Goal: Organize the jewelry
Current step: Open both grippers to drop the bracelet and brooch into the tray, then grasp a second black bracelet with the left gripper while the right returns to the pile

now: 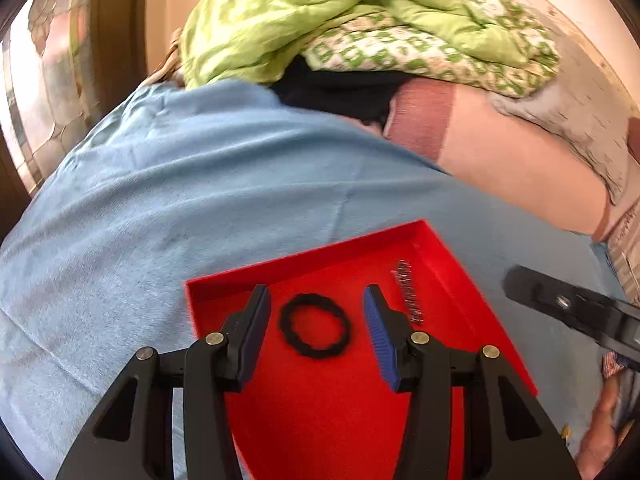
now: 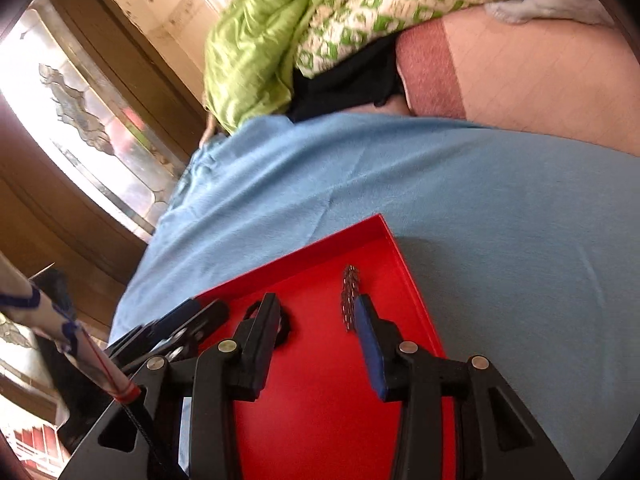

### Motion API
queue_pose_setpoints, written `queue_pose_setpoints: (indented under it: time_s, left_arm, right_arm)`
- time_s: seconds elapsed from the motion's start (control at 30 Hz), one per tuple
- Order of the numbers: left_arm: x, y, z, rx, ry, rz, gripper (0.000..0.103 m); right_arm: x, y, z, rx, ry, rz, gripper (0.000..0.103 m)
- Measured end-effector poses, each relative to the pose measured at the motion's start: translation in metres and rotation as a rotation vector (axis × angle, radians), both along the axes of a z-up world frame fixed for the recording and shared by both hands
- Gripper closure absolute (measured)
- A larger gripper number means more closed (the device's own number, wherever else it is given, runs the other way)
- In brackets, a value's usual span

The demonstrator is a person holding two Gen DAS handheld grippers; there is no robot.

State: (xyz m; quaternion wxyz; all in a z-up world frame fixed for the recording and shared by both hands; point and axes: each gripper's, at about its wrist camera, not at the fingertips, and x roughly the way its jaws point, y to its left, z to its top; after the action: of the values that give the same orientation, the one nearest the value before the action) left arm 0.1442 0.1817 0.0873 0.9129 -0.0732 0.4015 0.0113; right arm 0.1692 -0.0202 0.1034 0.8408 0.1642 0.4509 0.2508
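A red tray [image 1: 448, 256] lies on a light blue cloth [image 1: 200, 184]. In it lie a black braided ring-shaped band [image 1: 315, 326] and a silvery chain bracelet [image 1: 409, 291]. My left gripper [image 1: 316, 300] is open and empty, its jaws either side of the band, above the tray. In the right wrist view the tray [image 2: 400, 256] holds the chain [image 2: 349, 298], and the band [image 2: 285, 326] is mostly hidden behind my left finger. My right gripper [image 2: 316, 308] is open and empty over the tray, the chain beside its right finger. The left gripper's fingers [image 2: 188, 320] show at left.
A green quilt [image 1: 320, 12] and a patterned pillow [image 1: 400, 48] are piled at the far end, over dark fabric [image 1: 340, 92]. A pink sheet [image 1: 512, 152] lies to the right. A window with a wooden frame [image 2: 80, 112] is at left. The right gripper's finger [image 1: 568, 304] shows at right.
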Motion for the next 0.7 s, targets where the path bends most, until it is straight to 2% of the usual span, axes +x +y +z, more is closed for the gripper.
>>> queue_pose_setpoints:
  time_s: [0.13,0.3,0.47,0.63,0.7]
  left_arm:
    - [-0.012,-0.026,0.01,0.031,-0.029,-0.045,0.056]
    - [-0.035,-0.066,0.017,0.08,-0.068,-0.132,0.056]
    - [-0.065,-0.108,0.017,0.135,-0.087,-0.249,0.056]
    - [-0.103,-0.138,0.006,0.059,-0.024,-0.361,0.056]
    - [-0.121,-0.147,-0.002,0.029,0.003,-0.402,0.056]
  right_arm:
    - [-0.042,-0.03,0.015,0.043,-0.025,-0.016,0.061]
    - [-0.096,-0.07,0.02,0.077,-0.031,-0.057,0.061]
    - [-0.148,-0.112,0.019,0.05,-0.069,-0.139,0.061]
    - [-0.186,-0.163,0.002,0.076,-0.104,-0.246,0.061]
    - [-0.183,-0.184,-0.014,0.073,-0.047,-0.302,0.062]
